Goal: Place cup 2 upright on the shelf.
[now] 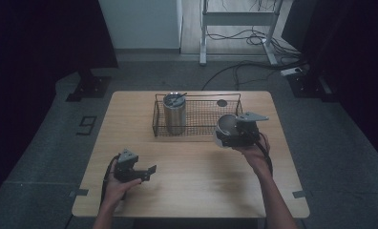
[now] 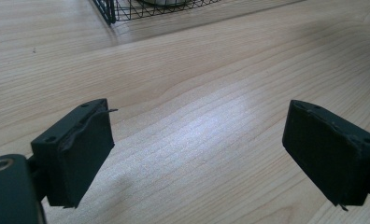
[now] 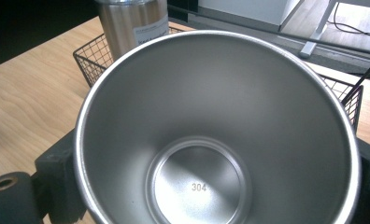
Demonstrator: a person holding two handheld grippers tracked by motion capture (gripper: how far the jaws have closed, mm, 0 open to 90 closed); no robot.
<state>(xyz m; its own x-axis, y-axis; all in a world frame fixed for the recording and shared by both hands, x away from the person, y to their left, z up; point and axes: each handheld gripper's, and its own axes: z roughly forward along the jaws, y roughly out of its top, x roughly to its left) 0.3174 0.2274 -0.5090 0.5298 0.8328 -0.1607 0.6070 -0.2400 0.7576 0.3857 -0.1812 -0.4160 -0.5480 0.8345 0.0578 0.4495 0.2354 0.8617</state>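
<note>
1. The open steel cup with a shiny tapered wall [image 3: 206,140] is held in the air by the right gripper [image 1: 238,134], at the near right end of the black wire basket [image 1: 196,128] and above the pale wooden table [image 1: 192,191].
2. In the right gripper view the cup's mouth faces straight into that camera. The whole inside is visible down to the round bottom, where "304" is stamped.
3. The cup's long axis therefore runs along the gripper's own line, from bottom to rim, with the rim nearest the camera.
4. In the high view the cup [image 1: 225,129] lies tipped on its side, with its pale inside turned up and toward the basket.
5. The right gripper's black jaws stand on either side of the cup's wall and press against it from outside. They are clamped on the cup and spread fairly wide.
6. The left gripper [image 2: 197,154] hovers low over the near left part of the table. Its two black jaws stand well apart with only bare wood between them, touching nothing.
7. In the high view the left gripper [image 1: 138,172] sits well apart from the cup and from the basket.
8. A tall brushed-steel tumbler with a lid [image 1: 174,114] stands upright in the left end of the basket. In the right gripper view it [image 3: 132,23] rises just behind the cup's rim.
</note>
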